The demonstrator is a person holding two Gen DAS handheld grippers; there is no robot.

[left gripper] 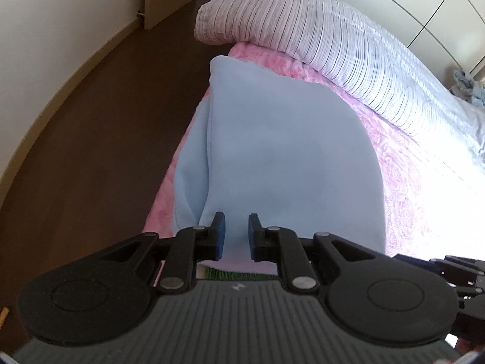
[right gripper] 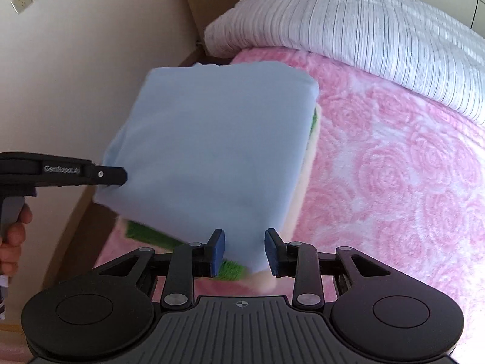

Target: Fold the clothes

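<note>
Right wrist: striped quilt behind garment.

I am in a home bedroom. A bed with a pink rose-patterned blanket fills my view, and a striped quilt is rolled up at twelve o'clock. Dark wood floor runs at nine o'clock, along a wall with a skirting board. White wardrobe doors stand at two o'clock.
</note>
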